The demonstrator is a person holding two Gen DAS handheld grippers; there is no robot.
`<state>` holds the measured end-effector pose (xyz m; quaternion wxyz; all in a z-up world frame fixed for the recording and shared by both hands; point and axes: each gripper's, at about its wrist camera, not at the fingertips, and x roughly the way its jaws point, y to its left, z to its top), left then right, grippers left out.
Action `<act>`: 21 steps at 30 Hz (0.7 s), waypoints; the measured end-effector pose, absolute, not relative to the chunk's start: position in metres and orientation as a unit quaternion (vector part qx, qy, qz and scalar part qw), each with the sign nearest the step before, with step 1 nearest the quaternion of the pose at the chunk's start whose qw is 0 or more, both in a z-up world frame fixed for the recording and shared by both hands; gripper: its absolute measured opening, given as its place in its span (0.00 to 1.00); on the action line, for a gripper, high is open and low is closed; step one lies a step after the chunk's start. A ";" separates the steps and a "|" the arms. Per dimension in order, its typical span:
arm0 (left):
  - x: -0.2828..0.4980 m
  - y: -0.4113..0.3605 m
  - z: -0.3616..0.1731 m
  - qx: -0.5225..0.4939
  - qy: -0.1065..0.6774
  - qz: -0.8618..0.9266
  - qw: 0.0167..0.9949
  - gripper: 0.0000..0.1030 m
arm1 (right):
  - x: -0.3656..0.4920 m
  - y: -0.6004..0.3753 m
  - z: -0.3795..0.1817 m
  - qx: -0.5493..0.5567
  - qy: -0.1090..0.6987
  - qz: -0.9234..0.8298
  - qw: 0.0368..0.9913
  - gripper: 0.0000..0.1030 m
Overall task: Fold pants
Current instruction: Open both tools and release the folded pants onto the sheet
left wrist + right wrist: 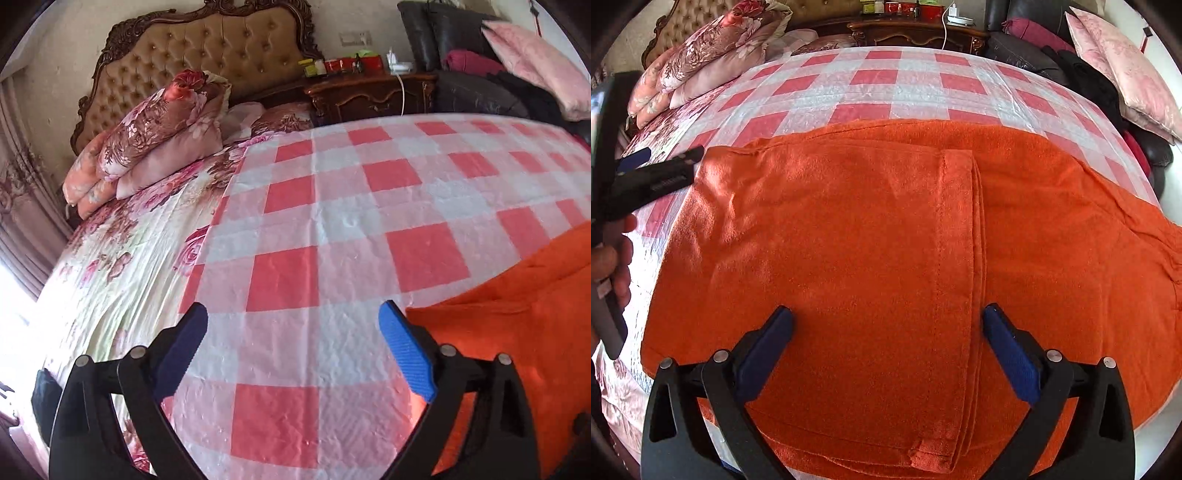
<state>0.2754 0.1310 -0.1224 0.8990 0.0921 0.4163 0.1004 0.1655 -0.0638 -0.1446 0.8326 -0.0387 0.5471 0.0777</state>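
Right gripper (888,332): jaws spread wide, holding nothing, poised over the orange pants (849,240), which lie folded on the checkered cloth (871,81), hem edge toward 5 o'clock. Left gripper (293,332): equally wide, empty, over bare cloth with the pants' edge at 3 o'clock. Free cloth extends toward 12 o'clock; pillows (155,133) lie at 10 o'clock.
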 end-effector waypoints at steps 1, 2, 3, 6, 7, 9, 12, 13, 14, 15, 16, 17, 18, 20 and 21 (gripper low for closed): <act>0.268 0.130 -0.116 0.076 0.409 0.087 0.905 0.91 | 0.165 -0.064 -0.145 -0.039 0.546 0.078 0.833 0.96; 0.261 0.127 -0.114 0.071 0.407 0.074 0.908 0.91 | 0.165 -0.064 -0.145 -0.039 0.545 0.078 0.834 0.96; 0.255 0.121 -0.118 0.079 0.416 0.057 0.904 0.91 | 0.165 -0.064 -0.145 -0.038 0.544 0.077 0.834 0.96; 0.239 0.111 -0.142 0.123 0.431 0.070 0.891 0.93 | 0.165 -0.063 -0.145 -0.036 0.544 0.074 0.835 0.96; 0.231 0.111 -0.141 0.125 0.429 0.088 0.890 0.92 | 0.165 -0.063 -0.145 -0.037 0.545 0.074 0.834 0.96; 0.211 0.109 -0.130 0.130 0.412 0.103 0.896 0.90 | 0.166 -0.063 -0.145 -0.037 0.546 0.076 0.834 0.96; 0.174 0.099 -0.117 0.094 0.402 0.079 0.907 0.91 | 0.166 -0.063 -0.145 -0.036 0.546 0.074 0.834 0.96; 0.167 0.094 -0.121 0.084 0.420 0.054 0.902 0.91 | 0.166 -0.063 -0.145 -0.036 0.545 0.072 0.834 0.96; 0.160 0.088 -0.128 0.088 0.435 0.042 0.895 0.91 | 0.166 -0.063 -0.145 -0.035 0.545 0.072 0.835 0.96; 0.152 0.083 -0.135 0.103 0.444 0.053 0.889 0.91 | 0.165 -0.063 -0.145 -0.035 0.543 0.072 0.836 0.96; 0.146 0.080 -0.141 0.112 0.447 0.064 0.885 0.91 | 0.164 -0.063 -0.145 -0.036 0.541 0.073 0.837 0.96; 0.138 0.081 -0.142 0.105 0.436 0.069 0.891 0.91 | 0.164 -0.064 -0.145 -0.037 0.540 0.074 0.838 0.96; 0.133 0.082 -0.143 0.099 0.438 0.077 0.890 0.91 | 0.163 -0.064 -0.145 -0.039 0.539 0.078 0.838 0.96; 0.125 0.082 -0.139 0.096 0.439 0.084 0.889 0.91 | 0.163 -0.065 -0.145 -0.042 0.541 0.086 0.836 0.96; 0.120 0.079 -0.134 0.095 0.432 0.080 0.893 0.90 | 0.163 -0.066 -0.144 -0.044 0.544 0.090 0.833 0.95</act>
